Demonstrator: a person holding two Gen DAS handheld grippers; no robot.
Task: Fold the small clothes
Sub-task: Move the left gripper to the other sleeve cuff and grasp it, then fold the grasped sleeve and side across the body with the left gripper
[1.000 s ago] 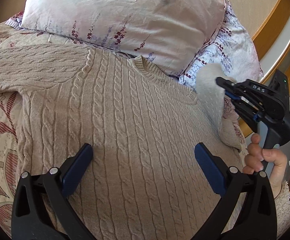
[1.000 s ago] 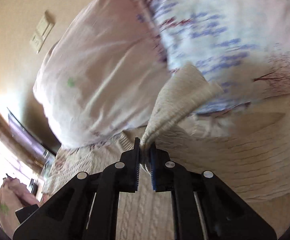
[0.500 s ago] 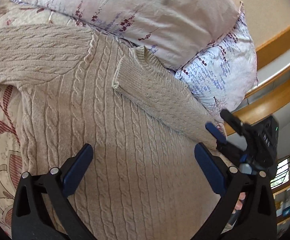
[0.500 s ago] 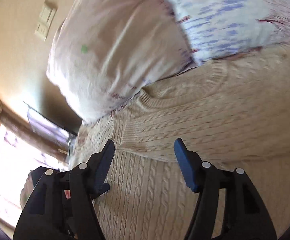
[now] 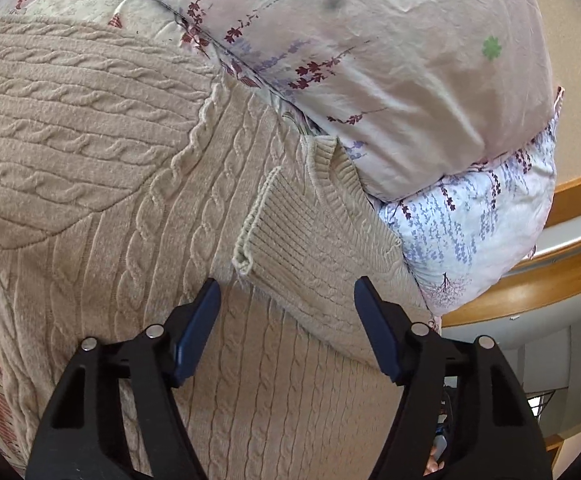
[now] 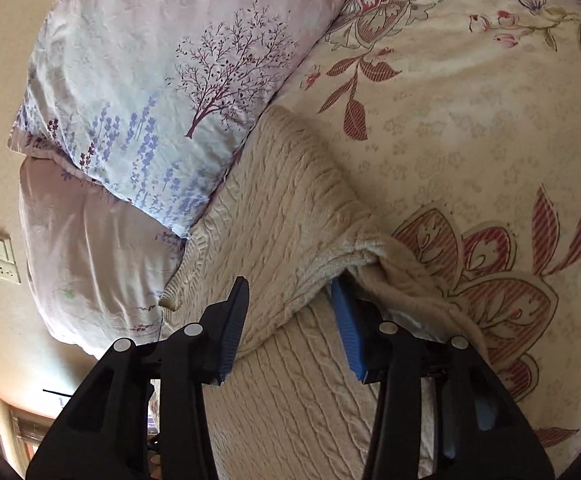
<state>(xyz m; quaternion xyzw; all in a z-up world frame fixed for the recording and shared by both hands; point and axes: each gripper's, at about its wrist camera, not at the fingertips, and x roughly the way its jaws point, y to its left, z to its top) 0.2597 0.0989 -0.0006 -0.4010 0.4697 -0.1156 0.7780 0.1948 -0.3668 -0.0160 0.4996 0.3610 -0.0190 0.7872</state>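
Observation:
A beige cable-knit sweater [image 5: 138, 240] lies flat on the bed. One sleeve, ending in a ribbed cuff [image 5: 290, 220], is folded inward across the chest, its end just below the neckline. My left gripper [image 5: 286, 320] is open and empty, its fingers straddling the folded sleeve near the cuff. In the right wrist view the folded sleeve [image 6: 282, 216] runs up from the shoulder fold. My right gripper [image 6: 290, 316] is open over that fold, its right finger [image 6: 348, 336] tucked at the sweater's side edge. The other sleeve [image 5: 70, 112] lies spread out to the left.
Two floral pillows [image 5: 390, 60] [image 6: 162, 80] rest against the sweater's collar end. A floral bedspread [image 6: 470, 120] lies under and beside the sweater. A wooden bed frame [image 5: 530, 280] and a wall with switches [image 6: 4, 256] lie beyond.
My right gripper carried the sleeve cuff across the chest, let it go and opened, then moved back to the shoulder fold. My left gripper moved forward toward the cuff and narrowed somewhat.

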